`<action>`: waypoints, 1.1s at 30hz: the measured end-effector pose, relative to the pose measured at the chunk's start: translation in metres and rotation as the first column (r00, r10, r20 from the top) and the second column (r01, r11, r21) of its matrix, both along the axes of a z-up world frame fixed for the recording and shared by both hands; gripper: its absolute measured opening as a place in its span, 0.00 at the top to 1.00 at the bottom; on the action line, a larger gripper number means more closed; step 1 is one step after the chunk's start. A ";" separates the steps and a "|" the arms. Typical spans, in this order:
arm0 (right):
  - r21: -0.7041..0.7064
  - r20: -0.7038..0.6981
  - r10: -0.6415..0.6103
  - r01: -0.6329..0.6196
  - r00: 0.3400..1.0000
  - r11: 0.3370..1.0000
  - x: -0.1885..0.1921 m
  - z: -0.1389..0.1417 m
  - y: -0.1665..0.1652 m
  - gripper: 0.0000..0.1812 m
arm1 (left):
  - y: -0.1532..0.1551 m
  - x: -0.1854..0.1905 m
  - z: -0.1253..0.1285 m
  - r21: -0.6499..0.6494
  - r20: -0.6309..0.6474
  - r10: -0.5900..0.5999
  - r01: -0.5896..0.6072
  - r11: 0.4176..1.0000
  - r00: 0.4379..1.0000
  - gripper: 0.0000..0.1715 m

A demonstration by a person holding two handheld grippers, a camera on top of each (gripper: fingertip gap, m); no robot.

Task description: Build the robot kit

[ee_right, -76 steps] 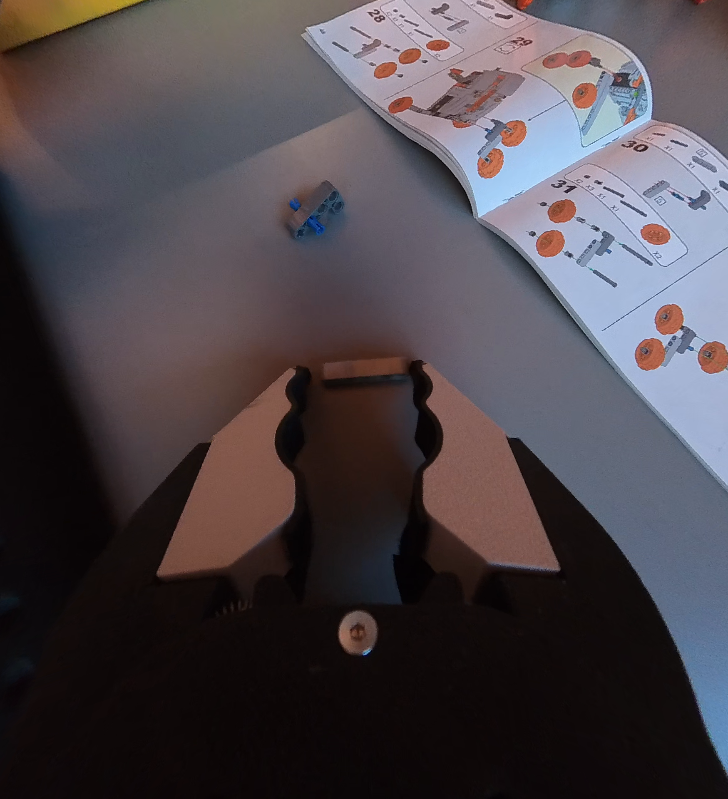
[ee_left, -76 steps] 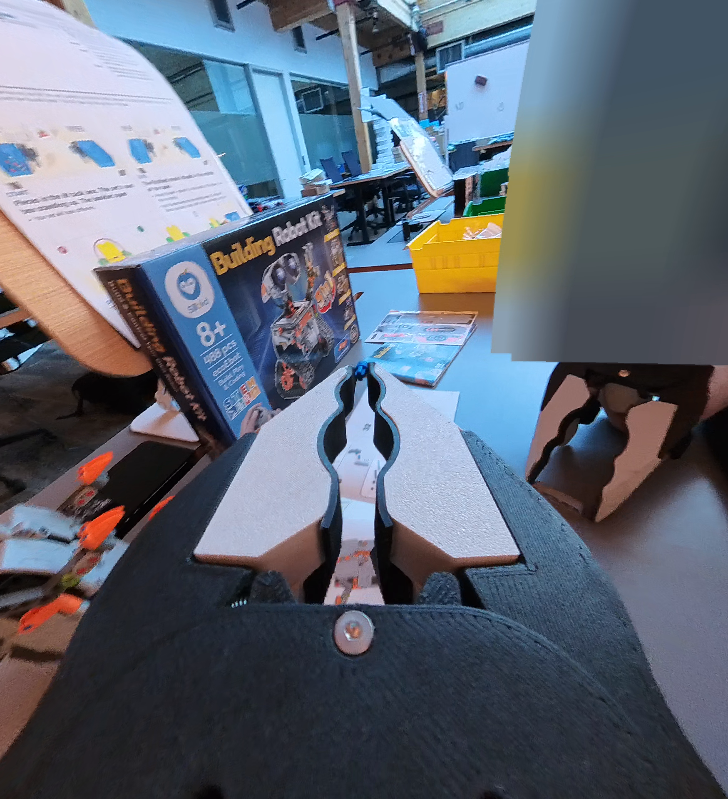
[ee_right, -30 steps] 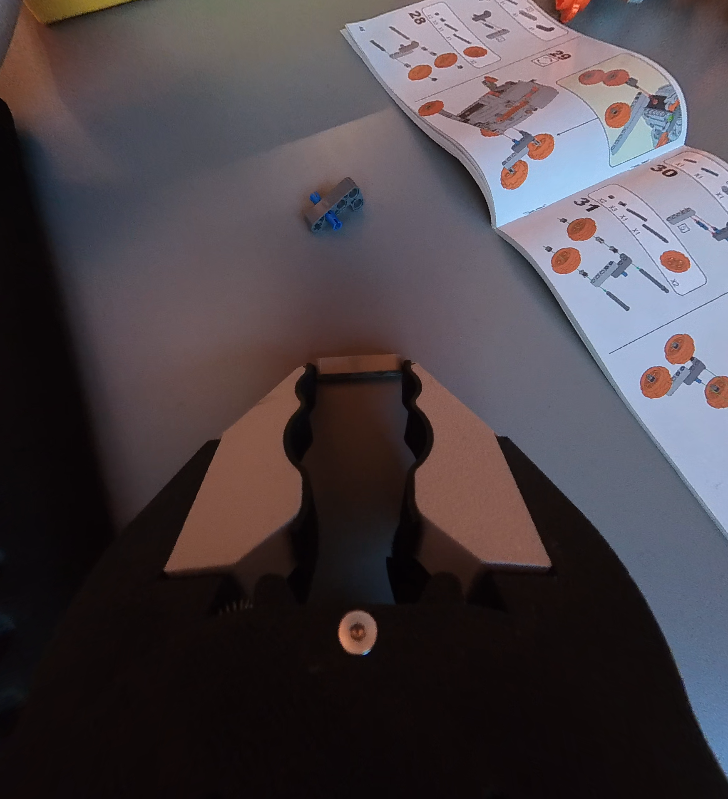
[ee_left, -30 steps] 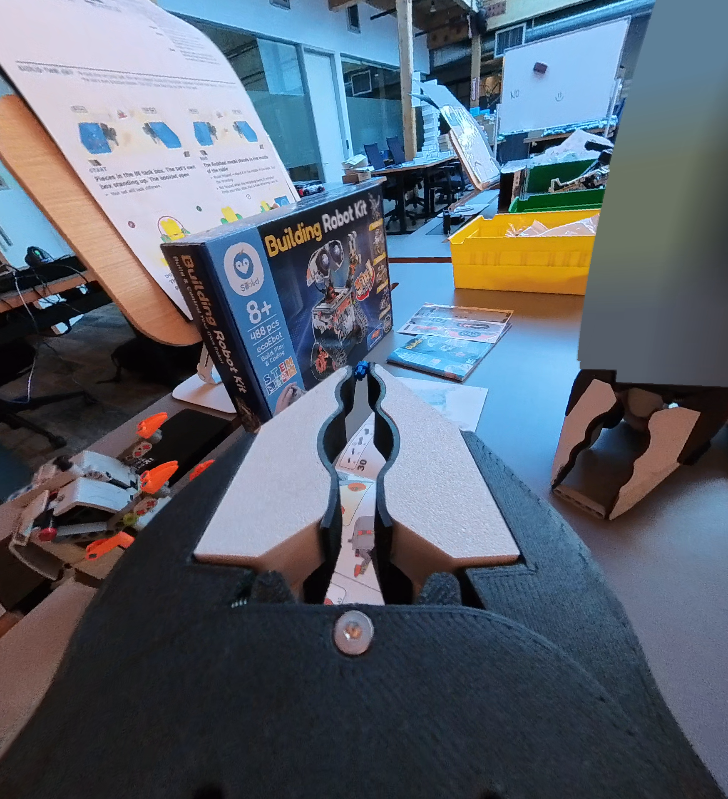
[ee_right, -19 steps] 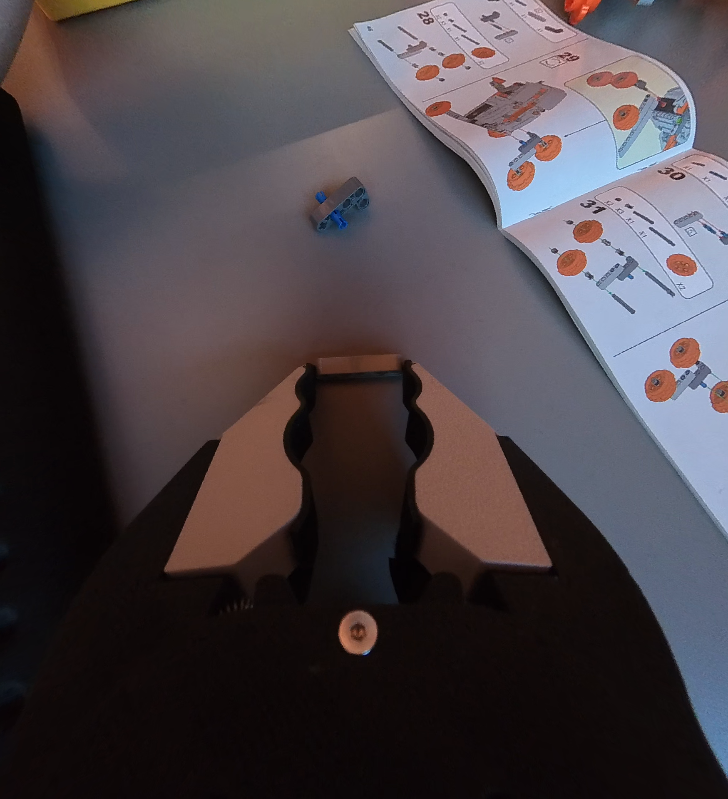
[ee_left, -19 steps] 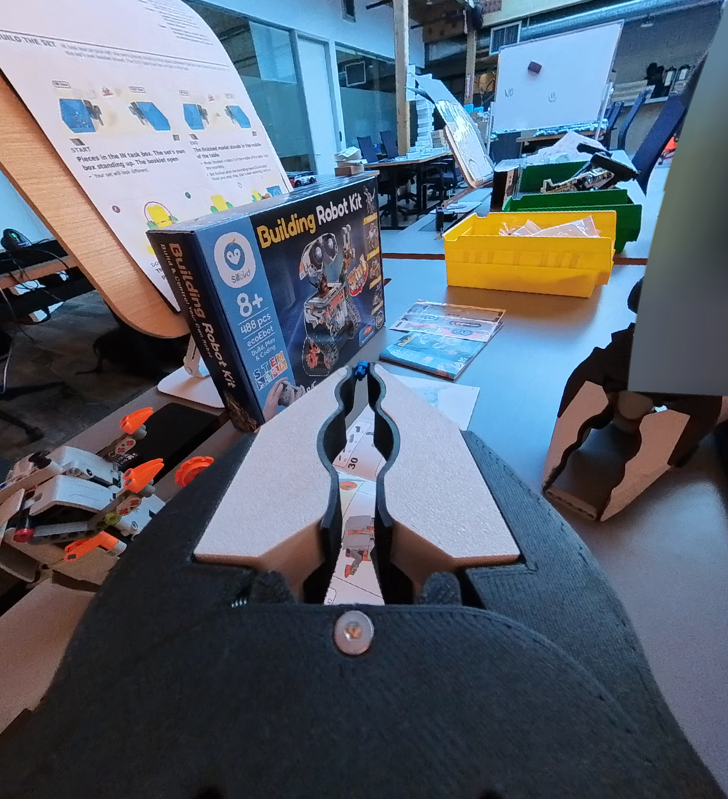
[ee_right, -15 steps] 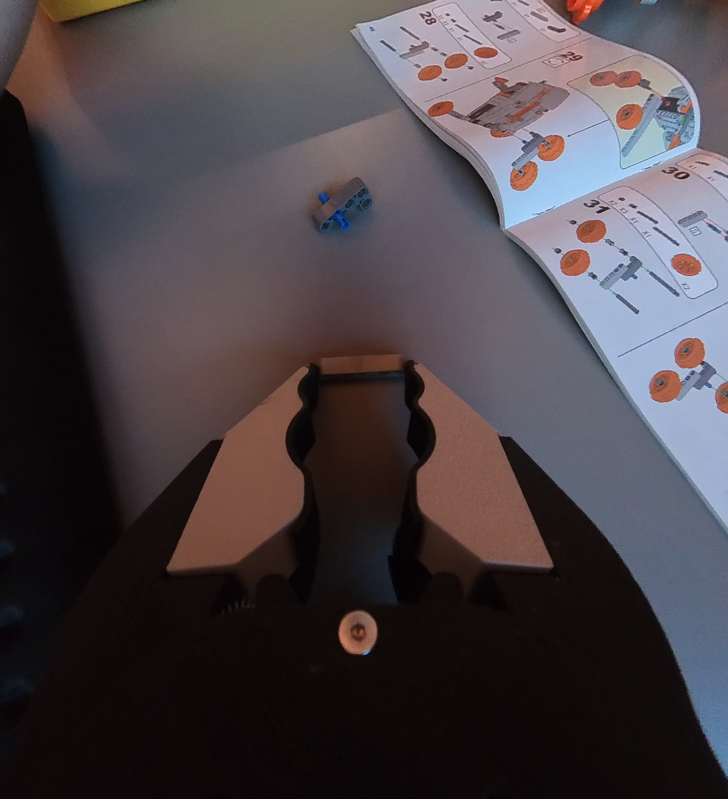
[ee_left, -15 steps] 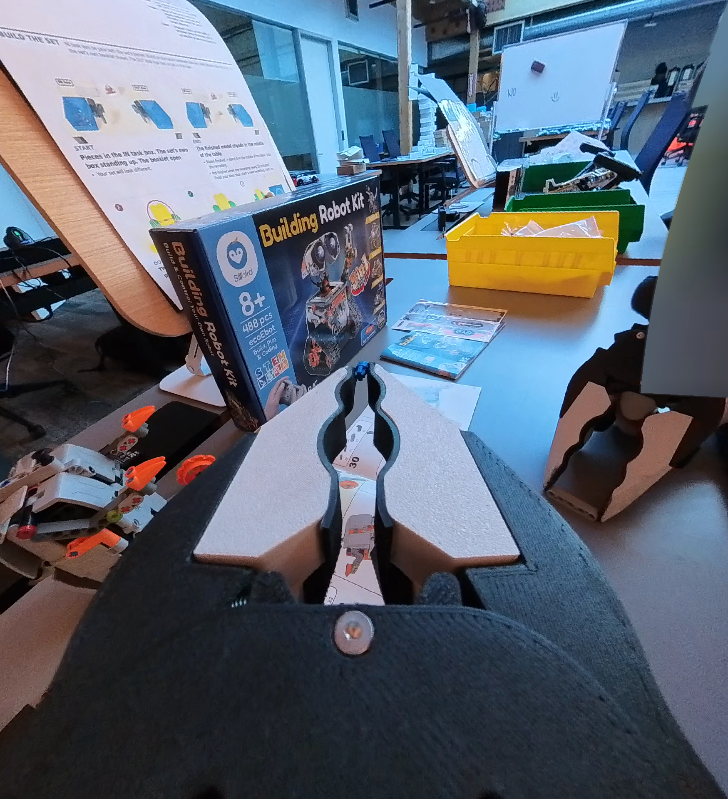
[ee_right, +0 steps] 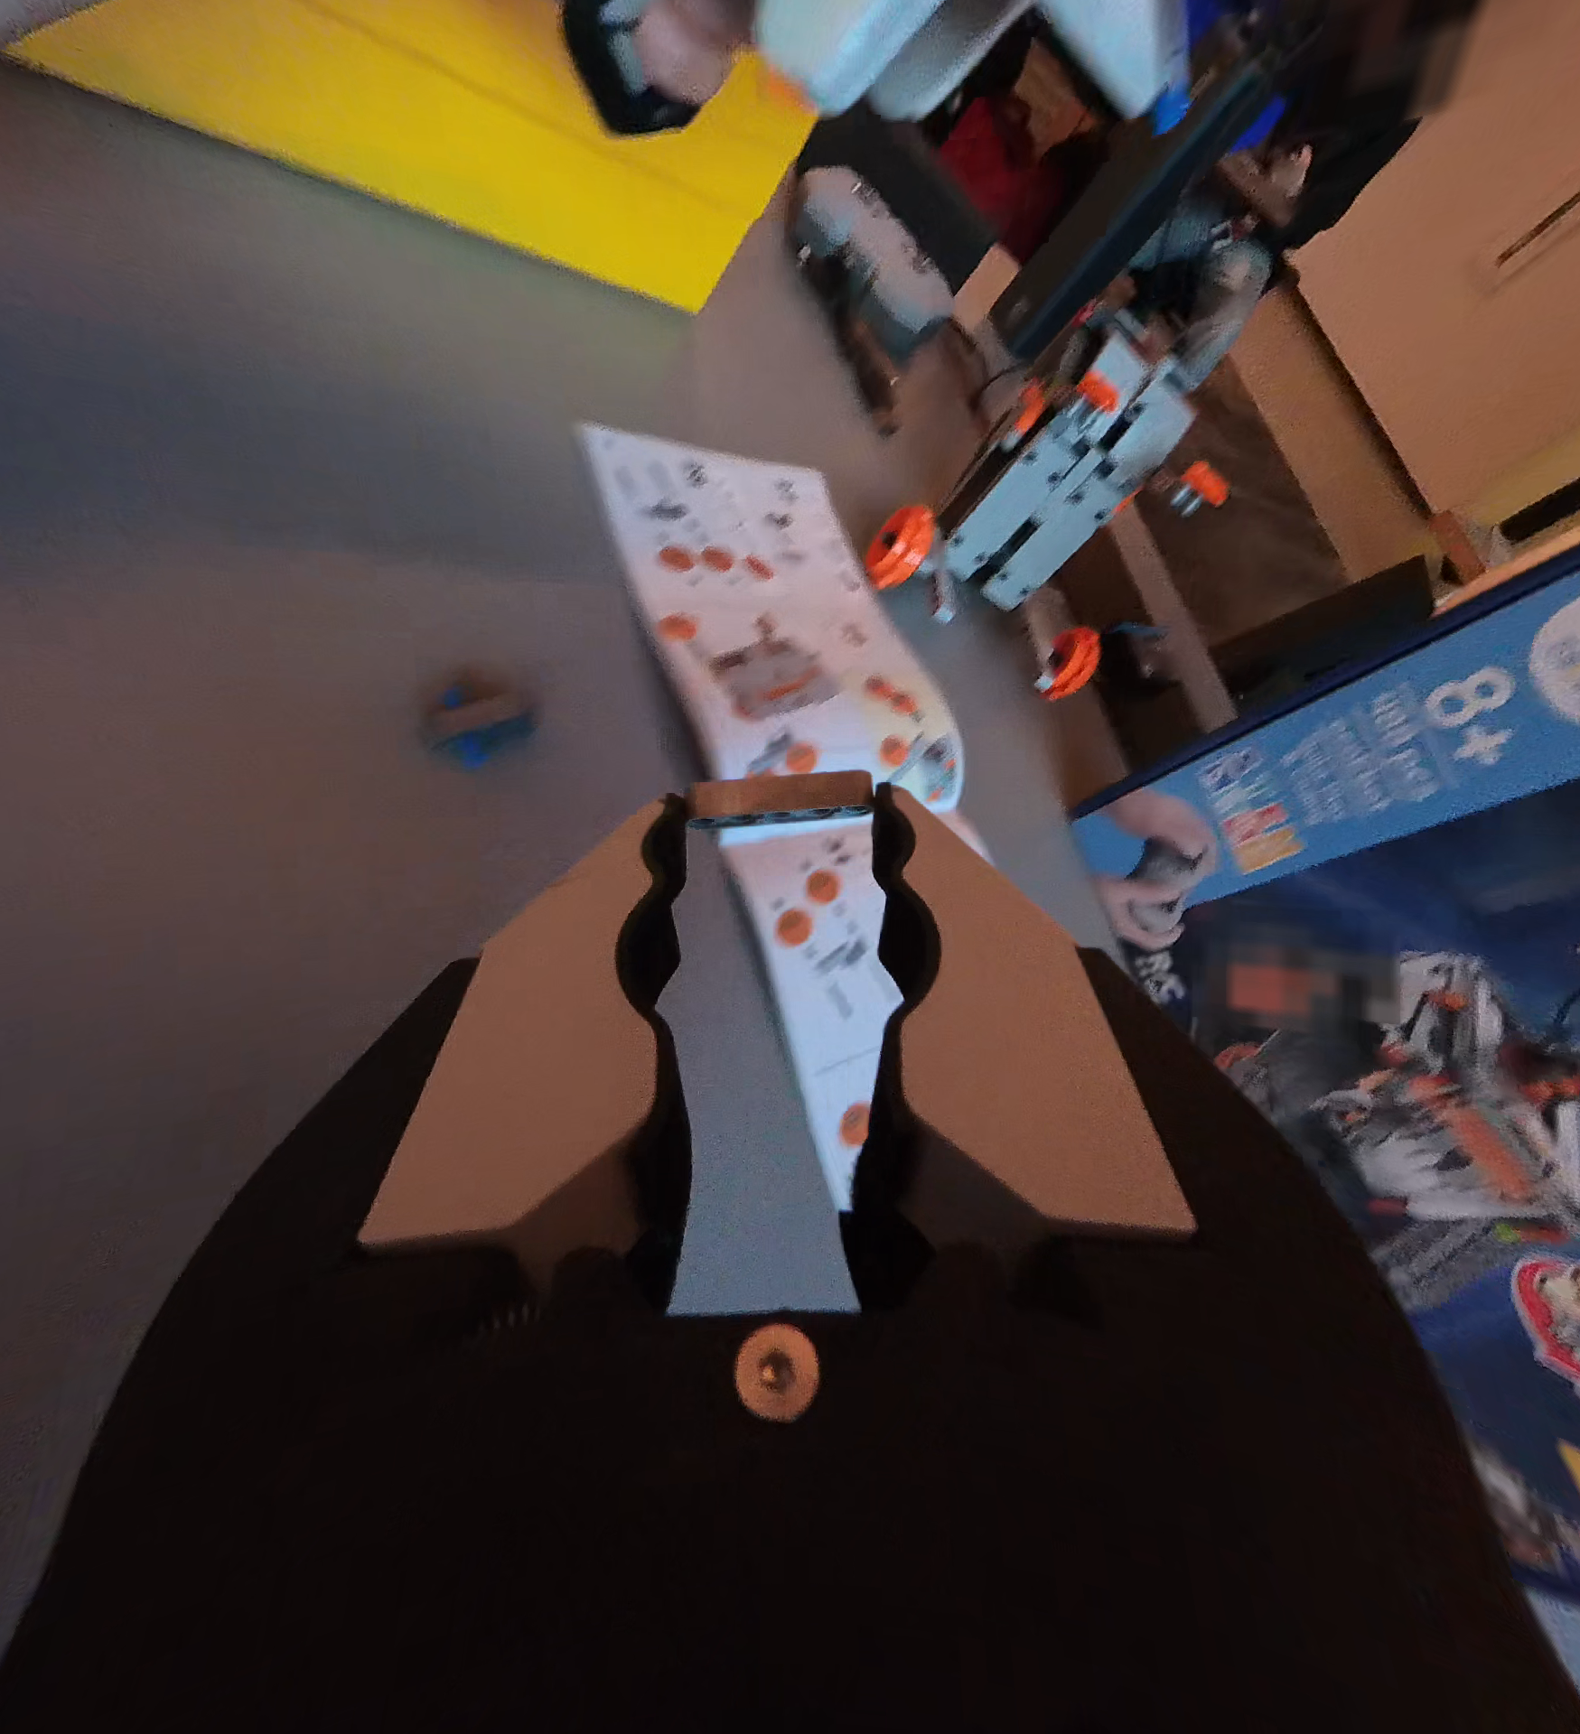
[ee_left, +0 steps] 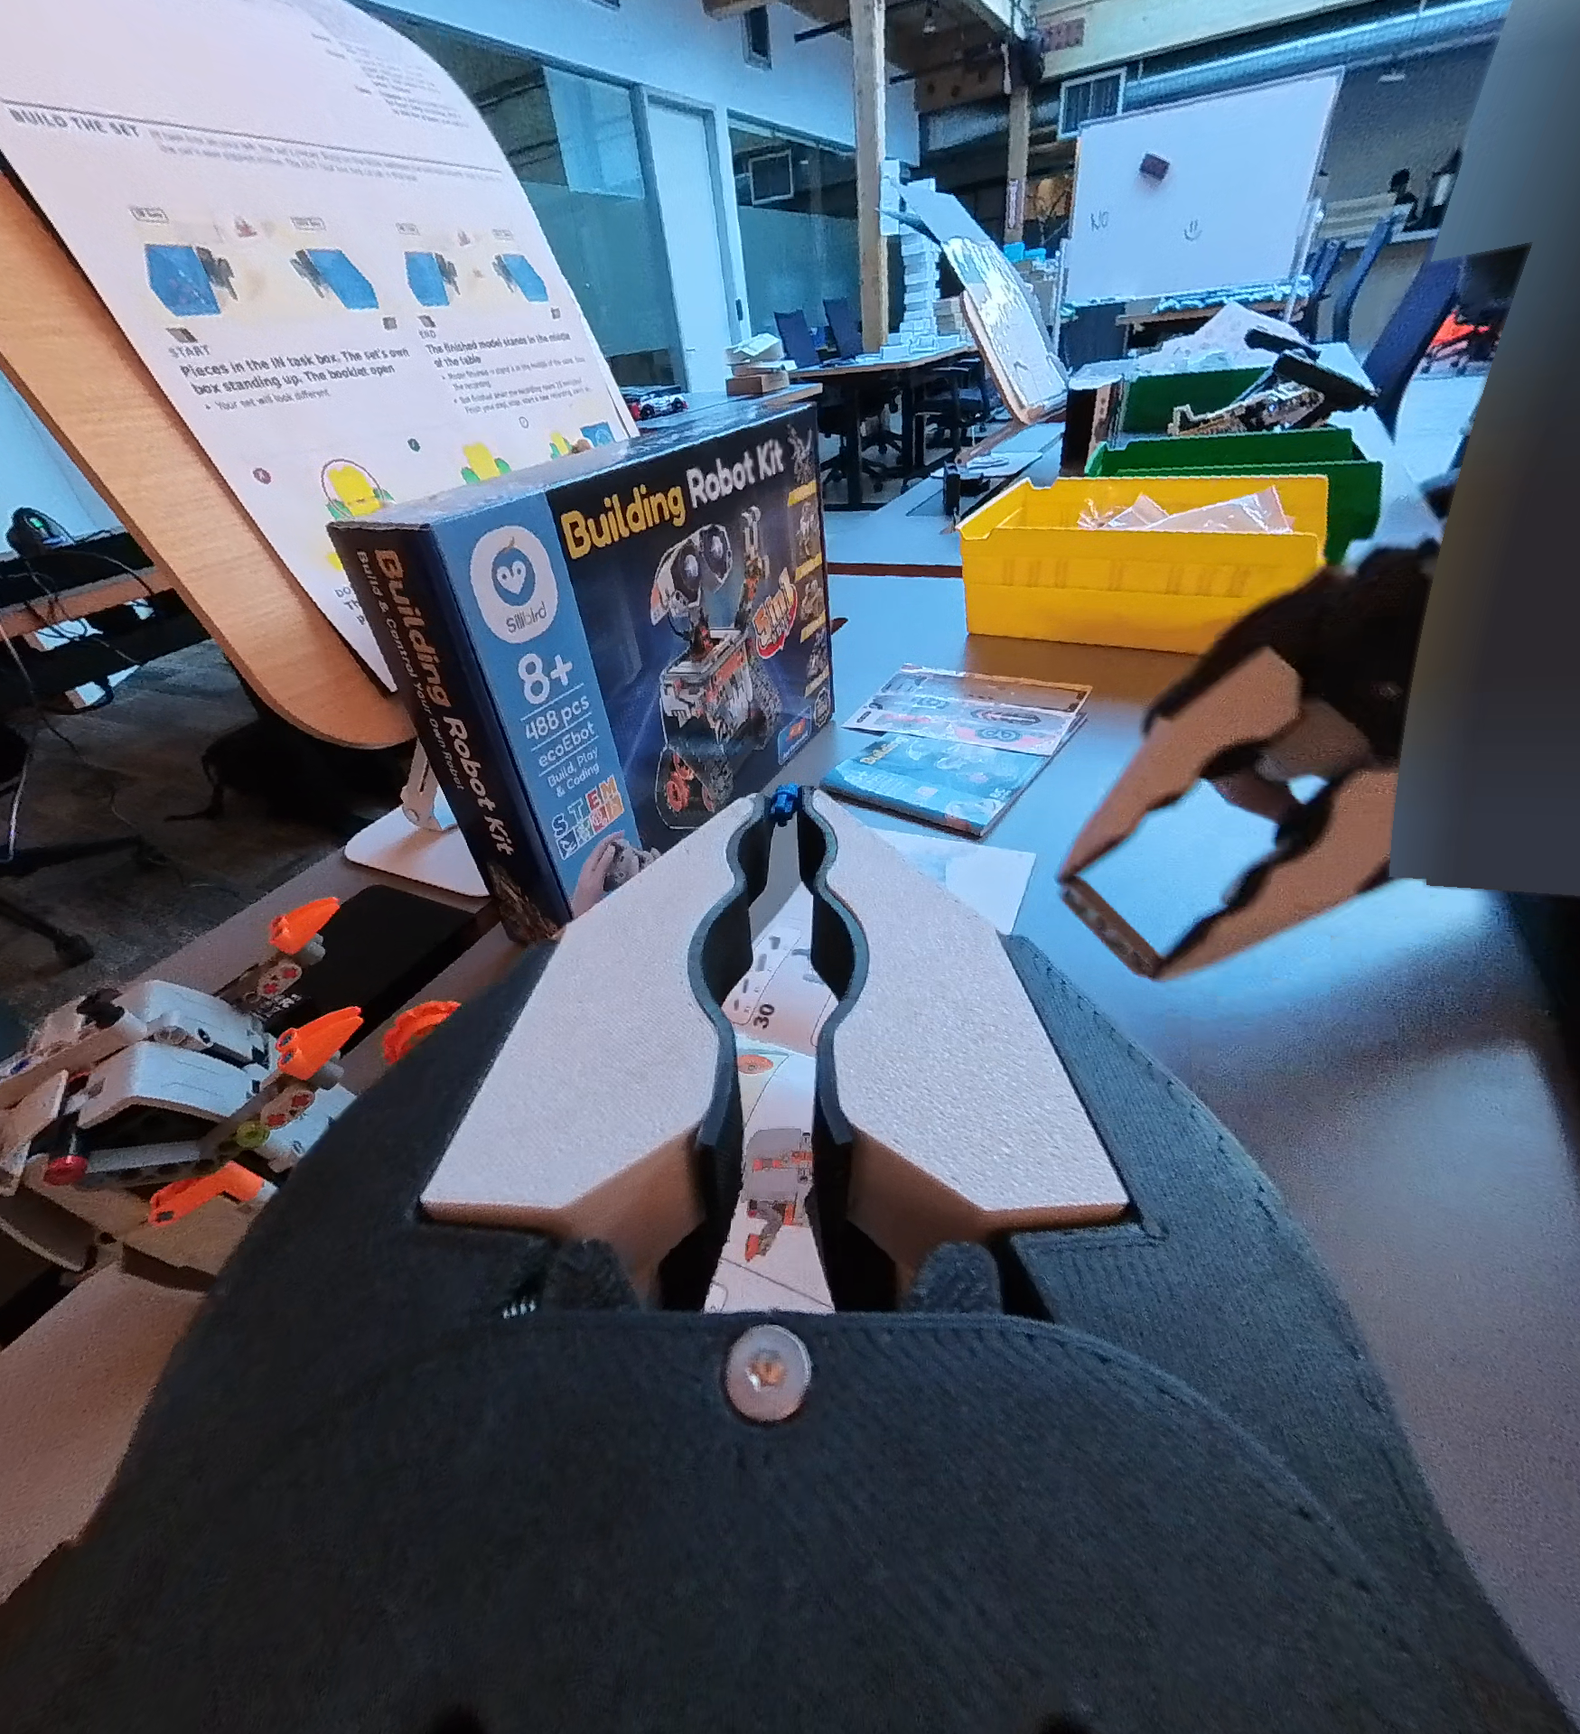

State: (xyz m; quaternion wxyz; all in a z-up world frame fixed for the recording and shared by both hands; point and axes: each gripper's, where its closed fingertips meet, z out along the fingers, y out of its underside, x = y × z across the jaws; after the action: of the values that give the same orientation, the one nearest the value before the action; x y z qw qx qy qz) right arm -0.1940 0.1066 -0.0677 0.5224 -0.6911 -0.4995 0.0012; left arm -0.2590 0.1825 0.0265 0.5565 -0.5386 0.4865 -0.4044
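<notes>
My left gripper (ee_left: 784,811) is shut on a small blue pin (ee_left: 781,802) at its tips, held above an open instruction booklet (ee_left: 772,1013) on the grey table. My right gripper (ee_right: 781,818) is shut on a thin dark beam (ee_right: 758,818) that spans its fingertips. It is off the table, and it also shows in the left wrist view (ee_left: 1112,929) to the right of the left gripper. A small grey piece with blue pins (ee_right: 478,718) lies on the table left of the booklet (ee_right: 748,610). The right wrist view is blurred.
A blue kit box (ee_left: 617,657) stands behind the booklet, with a tilted instruction board (ee_left: 232,310) behind it. A part-built white and orange model (ee_left: 176,1079) sits at the left. A yellow bin (ee_left: 1133,572), a green bin (ee_left: 1236,450) and leaflets (ee_left: 955,741) lie farther back. The gap from one gripper's tips to the other's is roughly 15 centimetres.
My right gripper has lifted off the table and swung up and right with the beam, so its view now takes in the model and box. My left gripper has barely moved.
</notes>
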 end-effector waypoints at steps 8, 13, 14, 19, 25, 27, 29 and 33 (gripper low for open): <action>0.011 -0.249 -0.001 0.004 0.969 1.000 -0.024 0.016 0.051 0.78 | -0.005 0.002 0.023 0.028 0.135 -0.011 0.007 1.000 0.991 0.99; 0.144 -0.179 -0.001 0.027 0.984 0.989 -0.003 0.006 0.051 0.78 | 0.002 0.000 0.022 -0.045 0.218 -0.039 0.049 0.998 0.975 0.99; 0.144 -0.239 0.003 0.033 0.971 0.989 -0.002 0.013 0.051 0.78 | 0.003 0.001 0.021 -0.056 0.221 -0.042 0.056 0.997 0.974 0.99; 0.105 -0.389 -0.006 0.051 0.921 0.993 0.006 0.023 0.053 0.78 | -0.007 0.005 0.021 -0.045 0.221 -0.096 0.108 0.993 0.971 0.99; 0.124 -0.382 -0.008 0.060 0.924 0.991 0.009 0.024 0.054 0.78 | -0.023 0.007 0.027 -0.010 0.267 -0.194 0.204 0.979 0.944 0.99; 0.126 -0.377 -0.003 0.054 0.926 0.991 0.008 0.024 0.053 0.78 | -0.026 0.008 0.027 -0.003 0.265 -0.209 0.218 0.976 0.941 0.99; 0.133 -0.374 0.007 0.046 0.927 0.990 0.006 0.024 0.052 0.78 | -0.030 0.008 0.027 0.005 0.262 -0.228 0.235 0.972 0.938 0.99; 0.148 -0.357 0.026 0.029 0.934 0.989 0.003 0.024 0.050 0.78 | -0.037 0.005 0.033 0.065 0.275 -0.254 0.245 0.967 0.928 0.99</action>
State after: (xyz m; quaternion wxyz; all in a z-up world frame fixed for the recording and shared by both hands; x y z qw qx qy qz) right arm -0.1909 0.1568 -0.0437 0.6552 -0.6383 -0.3941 0.0889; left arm -0.2542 0.1459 0.0592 0.5720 -0.4012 0.4731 -0.5367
